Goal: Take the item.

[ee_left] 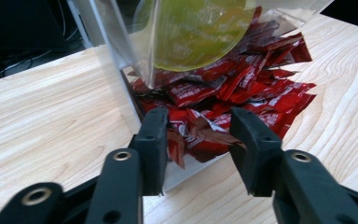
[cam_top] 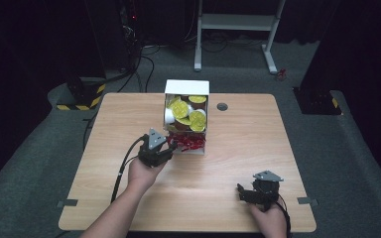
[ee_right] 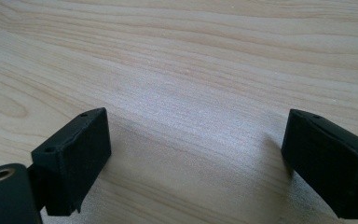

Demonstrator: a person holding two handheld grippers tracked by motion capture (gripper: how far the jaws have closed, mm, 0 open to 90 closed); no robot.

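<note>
Packets (ee_left: 223, 93), red and foil-like, lay heaped in the lower bay of a white dispenser box (cam_top: 187, 87) standing near the middle of the tabletop (cam_top: 238, 148); several spilled toward the open front. Judged from their crinkled, glossy skins, they would be light, limp and slippery, prone to sliding over one another and to bending when pinched, so a hold across the flat body of one protruding packet, rather than at a loose corner, appeared the safer choice. One folded packet (ee_left: 200, 133) stood between the fingers (ee_left: 156, 140) of the left gripper (ee_left: 198, 135), at the box's front lip. The fingers were partly apart and did not visibly press it, although the left gripper view left contact on the inner faces uncertain. In the upper bay, behind a clear panel, sat round cups with yellow lids (cam_top: 191, 113), touching one another and stacked above the red heap. In the high view the left gripper (cam_top: 170, 147) met the box's lower front. The right gripper (ee_right: 196, 158) rested well apart near the tabletop's near right edge (cam_top: 239, 194), its fingers spread wide over bare wood with nothing between them.
</note>
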